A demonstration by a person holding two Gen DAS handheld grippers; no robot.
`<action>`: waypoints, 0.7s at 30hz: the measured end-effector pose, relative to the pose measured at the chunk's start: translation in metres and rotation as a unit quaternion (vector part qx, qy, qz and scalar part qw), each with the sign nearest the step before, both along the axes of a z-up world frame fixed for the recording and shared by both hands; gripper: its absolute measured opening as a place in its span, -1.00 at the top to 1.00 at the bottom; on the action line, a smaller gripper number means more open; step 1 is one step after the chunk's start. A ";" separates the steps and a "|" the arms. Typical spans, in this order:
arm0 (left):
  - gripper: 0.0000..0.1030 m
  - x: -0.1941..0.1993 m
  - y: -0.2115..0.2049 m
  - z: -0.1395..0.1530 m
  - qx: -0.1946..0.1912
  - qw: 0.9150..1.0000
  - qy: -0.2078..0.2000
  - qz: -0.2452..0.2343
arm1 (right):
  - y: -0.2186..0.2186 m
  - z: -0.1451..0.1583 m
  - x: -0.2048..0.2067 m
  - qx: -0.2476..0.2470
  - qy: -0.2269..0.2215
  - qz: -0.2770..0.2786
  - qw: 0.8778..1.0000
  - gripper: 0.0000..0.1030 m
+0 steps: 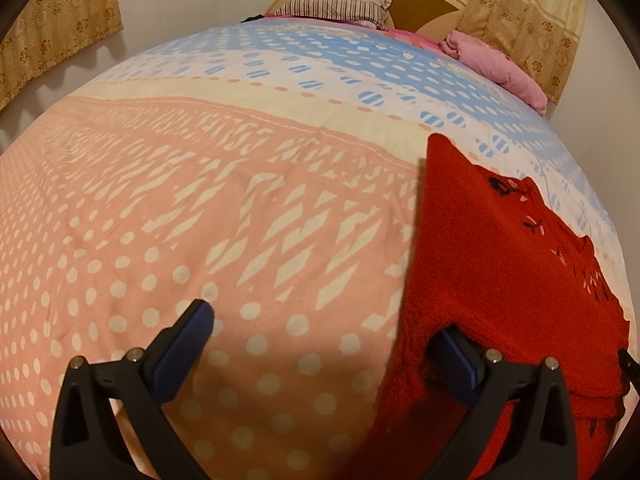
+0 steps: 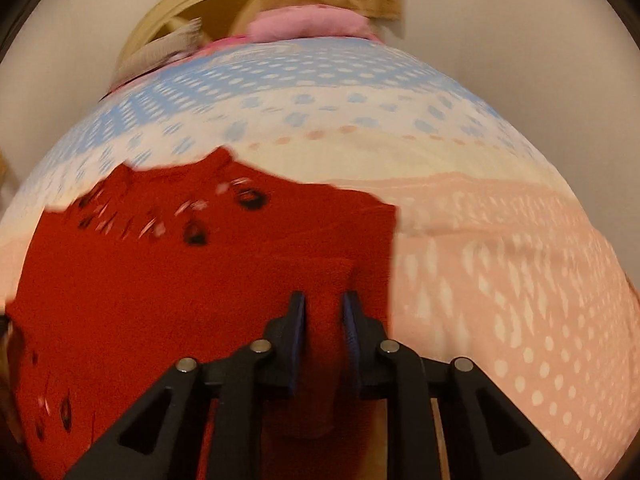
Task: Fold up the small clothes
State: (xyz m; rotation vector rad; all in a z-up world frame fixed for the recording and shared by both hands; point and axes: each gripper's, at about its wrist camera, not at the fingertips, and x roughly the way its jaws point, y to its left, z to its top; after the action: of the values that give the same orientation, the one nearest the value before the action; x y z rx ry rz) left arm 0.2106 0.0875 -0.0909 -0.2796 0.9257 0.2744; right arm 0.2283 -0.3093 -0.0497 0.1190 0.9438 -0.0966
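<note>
My right gripper (image 2: 323, 320) is clenched on a fold of the red sweater (image 2: 160, 280), low centre of frame. The left gripper (image 1: 326, 344) hangs released, its right finger against the sweater's edge, lower right. Thick, soft, floppy knit, I reckon; best pinched at edges.

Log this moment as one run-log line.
task: fold small clothes | left gripper: open, one finger under red garment edge | right gripper: pinching garment fold | surface: patterned bedspread
</note>
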 end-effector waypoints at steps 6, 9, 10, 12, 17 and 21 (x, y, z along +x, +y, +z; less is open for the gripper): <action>-1.00 -0.029 0.001 0.007 0.020 0.997 0.015 -0.068 | -0.006 0.035 -0.052 -0.015 -0.034 -0.021 0.999 0.62; -1.00 -0.054 0.002 0.016 0.031 0.994 0.001 -0.108 | -0.005 0.053 -0.093 -0.032 -0.050 -0.010 0.998 0.61; -1.00 -0.062 0.003 0.020 0.030 0.992 -0.007 -0.121 | -0.006 0.057 -0.106 -0.026 -0.054 -0.007 0.998 0.57; -1.00 -0.082 0.006 0.028 0.016 0.988 -0.022 -0.154 | -0.009 0.065 -0.141 -0.010 -0.065 -0.005 0.998 0.57; -1.00 -0.122 0.009 0.040 0.001 0.975 -0.040 -0.218 | -0.011 0.069 -0.209 0.021 -0.071 -0.006 0.997 0.57; -1.00 -0.156 0.007 0.042 0.011 0.964 -0.040 -0.261 | -0.011 0.068 -0.256 0.050 -0.061 0.002 0.997 0.57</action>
State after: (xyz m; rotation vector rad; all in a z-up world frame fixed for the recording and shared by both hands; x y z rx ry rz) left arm 0.0551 0.0945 -0.0491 -0.0200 0.8822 -0.2122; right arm -0.0280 -0.3207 0.0179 0.2131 0.8262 -0.0379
